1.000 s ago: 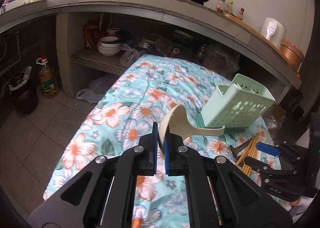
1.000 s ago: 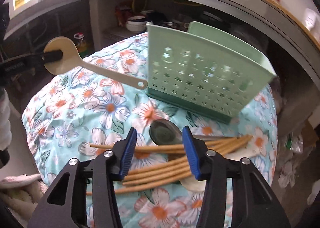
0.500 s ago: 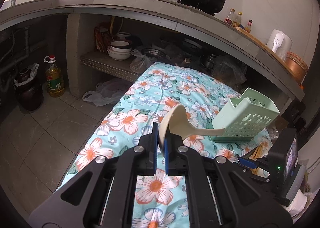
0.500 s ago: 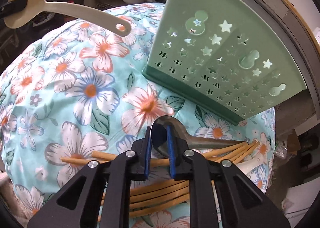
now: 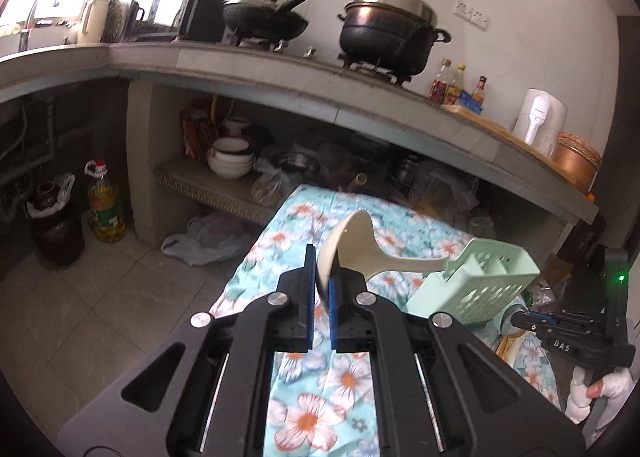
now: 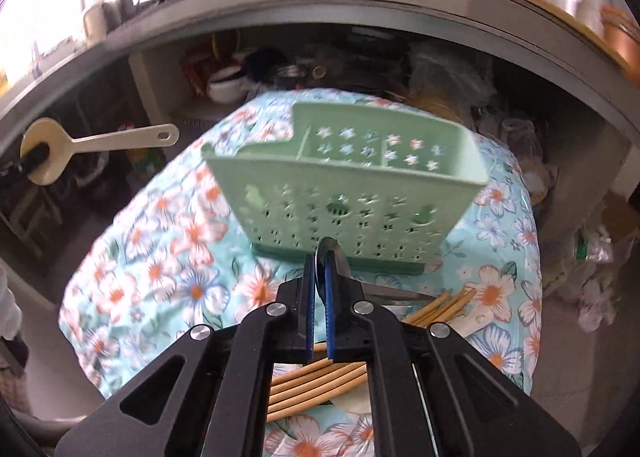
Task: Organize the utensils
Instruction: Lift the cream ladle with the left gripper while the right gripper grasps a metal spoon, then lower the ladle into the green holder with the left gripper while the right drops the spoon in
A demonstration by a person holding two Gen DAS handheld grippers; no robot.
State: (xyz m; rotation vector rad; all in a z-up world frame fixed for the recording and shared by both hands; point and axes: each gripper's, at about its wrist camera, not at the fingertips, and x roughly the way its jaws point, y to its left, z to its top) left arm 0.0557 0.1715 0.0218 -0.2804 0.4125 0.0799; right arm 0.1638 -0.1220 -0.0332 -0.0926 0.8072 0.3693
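My left gripper [image 5: 321, 293] is shut on the bowl of a cream plastic rice spoon [image 5: 360, 245], held in the air above the floral-cloth table, its handle pointing right toward the green utensil caddy [image 5: 476, 285]. The spoon also shows at the left of the right wrist view [image 6: 80, 147]. My right gripper [image 6: 319, 297] is shut on the bowl of a metal spoon [image 6: 334, 257], lifted in front of the caddy [image 6: 348, 197]. Several bamboo chopsticks [image 6: 320, 381] lie on the cloth under the right gripper.
The table has a flowered cloth [image 6: 172, 257]. A white spoon [image 6: 356, 403] lies under the chopsticks. A concrete counter [image 5: 320, 85] with pots runs behind, with bowls [image 5: 230, 161] on its lower shelf. An oil bottle [image 5: 105, 209] and dark jar [image 5: 56, 229] stand on the floor.
My right gripper closed on the metal spoon and lifted it off the cloth. My left gripper rose and drew back with the rice spoon.
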